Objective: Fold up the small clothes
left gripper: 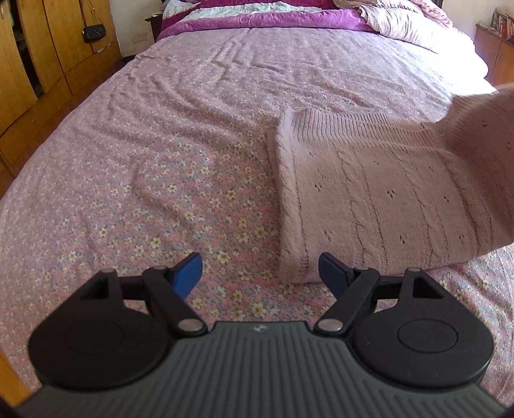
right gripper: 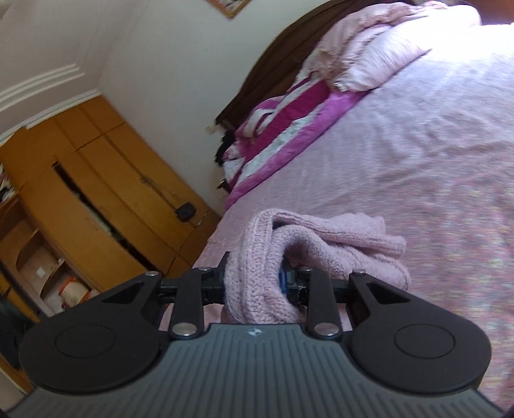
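A small pink knitted sweater point(left gripper: 369, 199) lies on the floral bed sheet point(left gripper: 160, 193), its right side drawn up and off the bed toward the upper right. My left gripper point(left gripper: 260, 273) hovers open just above the sheet at the sweater's near left corner, blue pads apart, nothing between them. In the right wrist view my right gripper point(right gripper: 253, 283) is shut on a bunched fold of the pink sweater point(right gripper: 257, 283), held above the bed; more knit point(right gripper: 353, 244) hangs to the right of the jaws.
A magenta and white blanket point(left gripper: 257, 16) and a pink quilt point(left gripper: 401, 22) lie at the head of the bed. Wooden wardrobes point(left gripper: 38, 58) stand along the left side, with a small black bag point(left gripper: 93, 32) hanging on a door.
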A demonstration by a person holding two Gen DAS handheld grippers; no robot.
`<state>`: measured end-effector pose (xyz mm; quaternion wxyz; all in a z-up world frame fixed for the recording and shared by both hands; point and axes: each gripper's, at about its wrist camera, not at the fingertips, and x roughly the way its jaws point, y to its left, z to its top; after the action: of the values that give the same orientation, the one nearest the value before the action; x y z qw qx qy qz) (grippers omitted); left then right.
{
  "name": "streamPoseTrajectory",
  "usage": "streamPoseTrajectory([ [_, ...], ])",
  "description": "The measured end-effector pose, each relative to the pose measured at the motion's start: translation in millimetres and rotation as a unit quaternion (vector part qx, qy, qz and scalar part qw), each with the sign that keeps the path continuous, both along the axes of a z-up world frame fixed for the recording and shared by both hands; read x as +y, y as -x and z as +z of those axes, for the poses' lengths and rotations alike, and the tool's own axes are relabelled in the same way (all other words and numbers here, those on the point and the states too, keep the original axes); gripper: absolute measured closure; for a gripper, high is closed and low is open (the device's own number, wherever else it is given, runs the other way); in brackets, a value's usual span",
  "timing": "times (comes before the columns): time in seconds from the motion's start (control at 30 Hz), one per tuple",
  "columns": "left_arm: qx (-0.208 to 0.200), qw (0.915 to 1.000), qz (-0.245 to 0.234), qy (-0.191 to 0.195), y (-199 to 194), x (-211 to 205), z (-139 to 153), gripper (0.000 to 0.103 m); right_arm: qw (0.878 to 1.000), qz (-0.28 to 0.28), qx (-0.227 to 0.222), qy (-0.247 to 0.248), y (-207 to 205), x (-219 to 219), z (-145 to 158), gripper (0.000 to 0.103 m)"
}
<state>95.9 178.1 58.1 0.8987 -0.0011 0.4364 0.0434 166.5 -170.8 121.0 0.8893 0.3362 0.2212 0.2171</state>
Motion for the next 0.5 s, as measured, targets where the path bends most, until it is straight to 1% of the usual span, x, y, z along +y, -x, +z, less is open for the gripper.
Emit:
streamPoseTrajectory([
  [0.1,-0.007,1.0,0.001,0.003,0,10,3,0.022,1.0,0.021,-0.004,0.01,-9,33,10,0.073],
  [0.17,-0.011,0.9999,0.003,0.0,1,17,5,0.022,0.999,0.038,0.002,0.019,-16,57,13,0.073],
  [0.27,-0.018,0.9998,0.008,-0.004,3,30,8,0.022,0.997,0.068,0.011,0.048,-27,95,12,0.073],
  [0.37,-0.021,0.9996,0.016,-0.005,4,42,9,0.022,0.992,0.093,0.031,0.081,-36,136,0,0.073],
  [0.5,-0.024,0.9994,0.025,0.0,6,56,6,0.022,0.982,0.123,0.068,0.125,-46,185,-29,0.073],
])
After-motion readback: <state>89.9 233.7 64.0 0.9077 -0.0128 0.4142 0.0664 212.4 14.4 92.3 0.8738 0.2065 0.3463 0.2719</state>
